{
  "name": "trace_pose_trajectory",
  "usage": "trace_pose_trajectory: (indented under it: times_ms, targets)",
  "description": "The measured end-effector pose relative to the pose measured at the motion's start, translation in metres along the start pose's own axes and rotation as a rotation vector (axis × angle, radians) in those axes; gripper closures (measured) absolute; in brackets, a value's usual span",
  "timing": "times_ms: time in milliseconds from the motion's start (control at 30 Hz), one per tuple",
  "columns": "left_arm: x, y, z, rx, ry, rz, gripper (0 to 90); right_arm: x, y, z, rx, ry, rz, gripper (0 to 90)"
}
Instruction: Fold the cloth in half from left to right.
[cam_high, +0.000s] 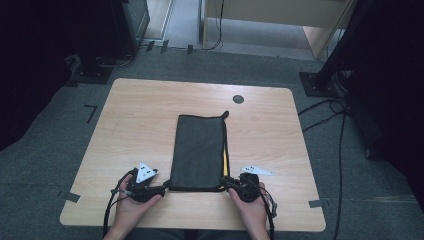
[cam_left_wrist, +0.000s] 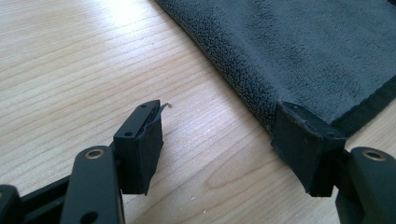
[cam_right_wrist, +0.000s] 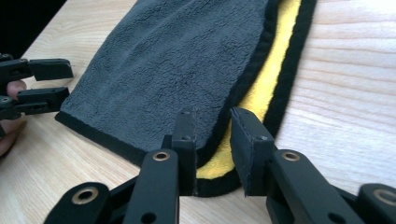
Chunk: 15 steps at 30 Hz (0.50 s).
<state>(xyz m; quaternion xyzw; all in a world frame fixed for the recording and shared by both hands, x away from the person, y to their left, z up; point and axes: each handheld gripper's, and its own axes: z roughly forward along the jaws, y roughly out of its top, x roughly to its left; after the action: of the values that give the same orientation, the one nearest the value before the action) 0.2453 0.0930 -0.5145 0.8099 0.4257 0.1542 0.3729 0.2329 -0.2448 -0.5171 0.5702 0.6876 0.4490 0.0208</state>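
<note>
Right hand-held gripper (cam_right_wrist: 212, 140): jaws apart astride folded towel (cam_right_wrist: 177, 60) corner | left hand-held gripper (cam_left_wrist: 219, 140): apart, at opposite corner

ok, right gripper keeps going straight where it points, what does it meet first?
Probably the near right corner of the folded grey towel: the right gripper sits open over its black edge and yellow underlayer. Contact is unclear.

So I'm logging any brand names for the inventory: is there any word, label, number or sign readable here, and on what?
No text can be read anywhere.
Folded grey towel: no tag or label visible.
Grey plates on the left tool and right tool: only small dark dots, no letters.
Wooden table: unmarked.
</note>
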Motion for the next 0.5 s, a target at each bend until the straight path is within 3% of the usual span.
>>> trace_pose_trajectory:
  times_ms: [67, 100, 167, 367, 500]
  targets:
    - [0.0, 0.0, 0.0, 0.0, -0.002, 0.001, 34.0, 0.0, 0.0, 0.001, 0.003, 0.004, 0.008, 74.5]
    - [0.0, 0.0, 0.0, 0.001, -0.001, 0.002, 34.0, 0.001, -0.001, 0.003, 0.01, -0.021, -0.006, 81.4]
    - [0.0, 0.0, 0.0, 0.001, -0.002, 0.002, 34.0, 0.001, 0.0, 0.003, 0.005, -0.027, -0.008, 88.2]
    - [0.006, 0.0, -0.003, -0.014, -0.027, -0.032, 33.5, 0.008, 0.005, -0.013, -0.047, -0.036, -0.035, 89.8]
    - [0.005, 0.001, -0.002, -0.01, -0.028, -0.019, 33.5, 0.007, 0.004, -0.024, -0.042, -0.1, -0.04, 89.8]
